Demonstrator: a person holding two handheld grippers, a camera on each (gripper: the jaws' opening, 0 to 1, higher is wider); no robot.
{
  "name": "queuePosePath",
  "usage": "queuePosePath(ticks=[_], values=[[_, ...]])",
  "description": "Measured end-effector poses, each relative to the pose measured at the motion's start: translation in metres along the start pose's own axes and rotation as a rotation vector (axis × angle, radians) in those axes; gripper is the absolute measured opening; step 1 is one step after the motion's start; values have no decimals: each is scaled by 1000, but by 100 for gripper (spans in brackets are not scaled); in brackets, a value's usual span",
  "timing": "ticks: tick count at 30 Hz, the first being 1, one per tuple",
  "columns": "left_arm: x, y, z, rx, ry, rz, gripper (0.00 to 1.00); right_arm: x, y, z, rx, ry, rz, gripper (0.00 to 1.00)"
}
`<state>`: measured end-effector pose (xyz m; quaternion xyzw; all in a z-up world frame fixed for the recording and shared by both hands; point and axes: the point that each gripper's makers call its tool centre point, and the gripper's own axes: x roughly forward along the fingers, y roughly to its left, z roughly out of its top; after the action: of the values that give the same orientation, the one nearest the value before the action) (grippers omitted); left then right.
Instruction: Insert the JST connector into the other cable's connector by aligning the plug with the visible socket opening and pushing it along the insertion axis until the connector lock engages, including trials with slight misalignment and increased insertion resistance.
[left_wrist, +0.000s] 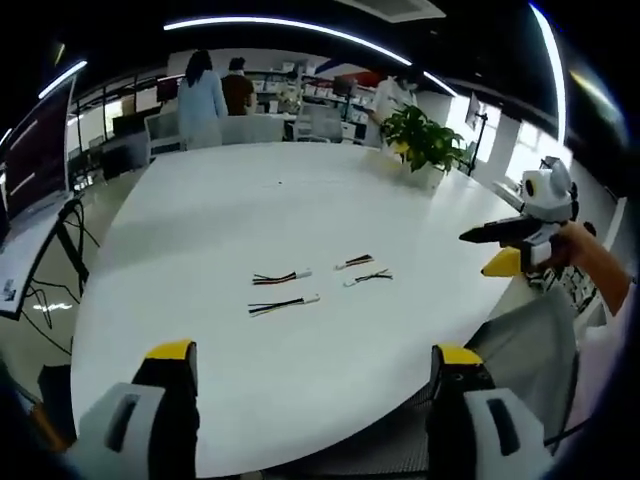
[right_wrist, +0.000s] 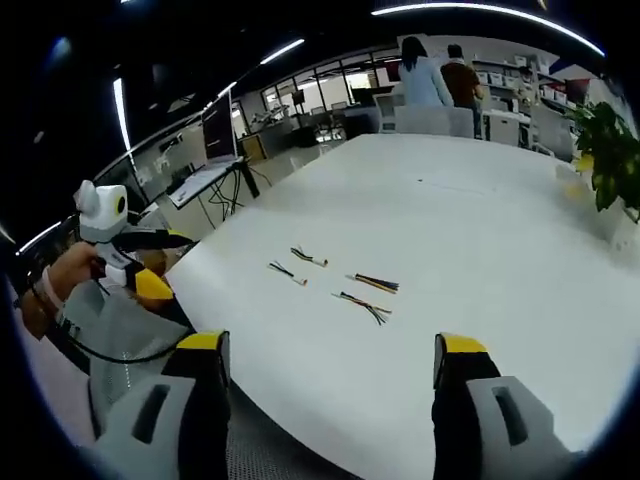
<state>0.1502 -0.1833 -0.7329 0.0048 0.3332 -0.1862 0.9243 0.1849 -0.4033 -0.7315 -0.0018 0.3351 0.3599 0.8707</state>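
Observation:
Several short JST cables lie loose near the middle of the white round table (left_wrist: 220, 210). In the left gripper view, two with white connectors (left_wrist: 281, 278) (left_wrist: 284, 304) lie to the left. Two smaller ones (left_wrist: 354, 262) (left_wrist: 368, 277) lie to the right. My left gripper (left_wrist: 313, 352) hangs open over the near table edge, well short of them and holding nothing. A hand holds my right gripper (left_wrist: 505, 245) off the table's right edge. In the right gripper view, the cables (right_wrist: 374, 283) (right_wrist: 364, 306) (right_wrist: 309, 257) (right_wrist: 287, 271) lie ahead of my open right gripper (right_wrist: 332, 344). The left gripper (right_wrist: 150, 260) is at the left.
A potted plant (left_wrist: 425, 140) stands at the table's far right edge. Two people (left_wrist: 205, 95) stand beyond the far side, among desks and chairs. A monitor on a stand (left_wrist: 40, 150) is off the left side. The table top around the cables is bare.

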Motion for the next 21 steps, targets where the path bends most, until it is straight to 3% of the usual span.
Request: queuePosePath(ticks=[7,11,21], values=[[3,-2,4,-10,-9,-2,95,9,0,3,-77,28,-18,80],[7,-3,9,16,-7,0,95,15,17,17,12,-30,72,79],[17,-4,20,48,-6,-22,95,27,13,34,-13,-52,83,76]])
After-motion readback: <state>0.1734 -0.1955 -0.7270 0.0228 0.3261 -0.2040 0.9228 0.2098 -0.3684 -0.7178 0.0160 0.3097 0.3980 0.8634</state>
